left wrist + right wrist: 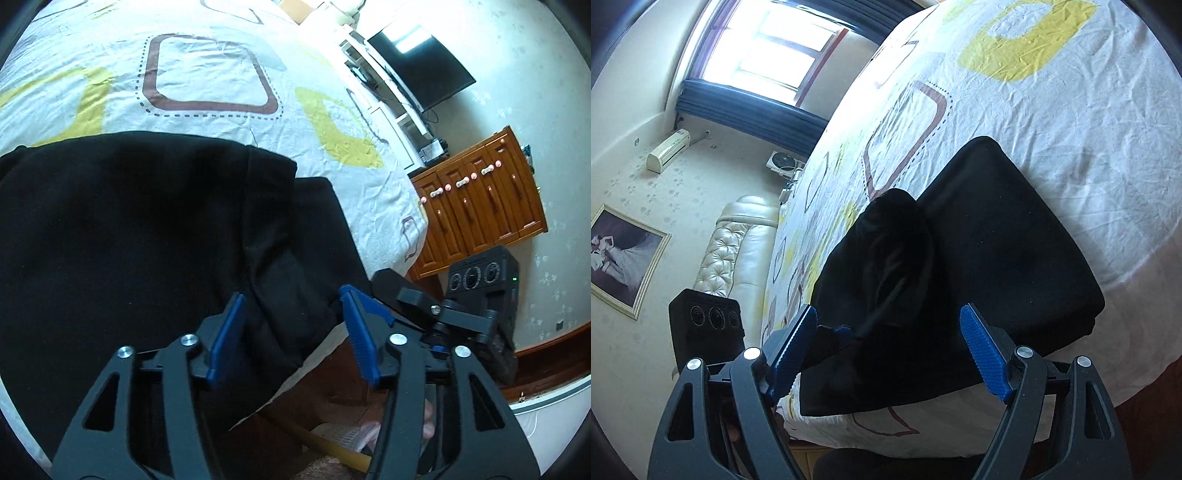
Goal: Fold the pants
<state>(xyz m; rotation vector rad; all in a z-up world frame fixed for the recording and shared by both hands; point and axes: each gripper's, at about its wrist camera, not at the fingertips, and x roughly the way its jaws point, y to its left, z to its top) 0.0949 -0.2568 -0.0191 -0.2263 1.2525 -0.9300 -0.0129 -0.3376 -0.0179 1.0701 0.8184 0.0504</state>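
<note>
Black pants (140, 229) lie folded over on the patterned bed sheet (207, 74), near the bed's edge. In the left wrist view my left gripper (291, 299) is open, its blue pads straddling a hanging fold of the pants without closing on it. In the right wrist view the pants (990, 251) lie as a doubled stack with a bunched fold on the left. My right gripper (888, 314) is open just above the pants' near edge. The other gripper shows at the right of the left wrist view (424, 302).
A wooden cabinet (480, 199) and a black TV (421, 66) stand beyond the bed's far side. A black speaker box (705, 328) and a cream padded headboard (738, 243) are to the left in the right wrist view. The bed edge drops off below both grippers.
</note>
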